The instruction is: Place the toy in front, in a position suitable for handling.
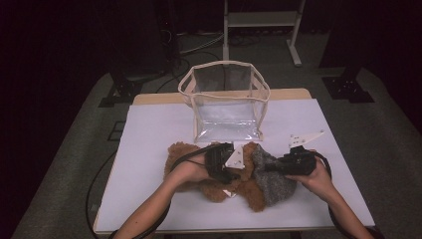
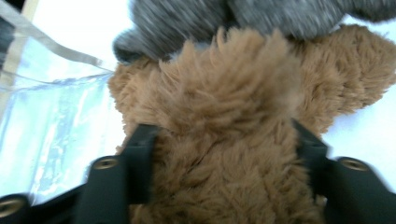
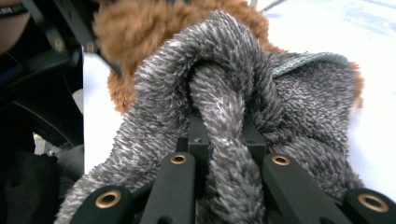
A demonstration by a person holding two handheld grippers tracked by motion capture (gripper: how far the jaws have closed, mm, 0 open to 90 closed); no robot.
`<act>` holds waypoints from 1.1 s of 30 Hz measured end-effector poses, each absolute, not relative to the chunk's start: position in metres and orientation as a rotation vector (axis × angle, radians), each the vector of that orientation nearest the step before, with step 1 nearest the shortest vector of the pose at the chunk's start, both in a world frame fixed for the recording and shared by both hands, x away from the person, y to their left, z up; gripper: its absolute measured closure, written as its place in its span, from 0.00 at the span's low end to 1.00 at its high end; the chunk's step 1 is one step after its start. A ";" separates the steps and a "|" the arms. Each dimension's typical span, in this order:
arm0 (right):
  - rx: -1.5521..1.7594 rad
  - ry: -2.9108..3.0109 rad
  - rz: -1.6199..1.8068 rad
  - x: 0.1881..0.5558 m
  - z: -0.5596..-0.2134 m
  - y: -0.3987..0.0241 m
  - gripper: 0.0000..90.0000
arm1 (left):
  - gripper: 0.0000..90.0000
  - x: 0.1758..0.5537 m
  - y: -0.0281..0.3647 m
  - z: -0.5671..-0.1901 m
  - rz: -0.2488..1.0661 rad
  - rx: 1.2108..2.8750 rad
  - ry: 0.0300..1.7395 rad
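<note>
Between the jaws of the left gripper (image 2: pixel 219 154), which press into its fur, sits the brown plush toy (image 2: pixel 224 140), while just beside it the right gripper (image 3: pixel 224 140) is clenched on a fold of the grey fuzzy cloth (image 3: pixel 224 93) draped against that toy.

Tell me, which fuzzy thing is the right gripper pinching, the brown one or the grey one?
The grey fuzzy cloth. The right gripper is shut on a fold of it, while the brown fuzzy toy sits between the jaws of the left gripper.
</note>
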State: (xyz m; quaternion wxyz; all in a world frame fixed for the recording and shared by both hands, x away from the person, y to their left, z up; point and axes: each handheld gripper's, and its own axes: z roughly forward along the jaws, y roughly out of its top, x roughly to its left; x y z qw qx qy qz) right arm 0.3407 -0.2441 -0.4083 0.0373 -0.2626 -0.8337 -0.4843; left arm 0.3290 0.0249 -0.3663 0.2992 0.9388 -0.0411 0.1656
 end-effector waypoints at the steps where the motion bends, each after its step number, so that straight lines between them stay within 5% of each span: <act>1: -0.806 -2.559 -1.487 0.341 -0.408 -0.244 0.88 | 0.52 0.329 0.025 -0.366 0.440 2.493 -0.109; 12: -0.784 -2.582 -1.615 0.332 -0.372 -0.251 0.88 | 0.53 0.335 0.021 -0.341 0.326 2.314 -0.009; 23: -0.856 -2.591 -1.345 0.331 -0.425 -0.244 0.88 | 0.48 0.345 0.011 -0.353 0.334 2.375 0.028; 33: -1.135 -2.782 -1.275 0.303 -0.397 -0.327 0.88 | 0.38 0.344 0.014 -0.351 0.313 2.357 0.037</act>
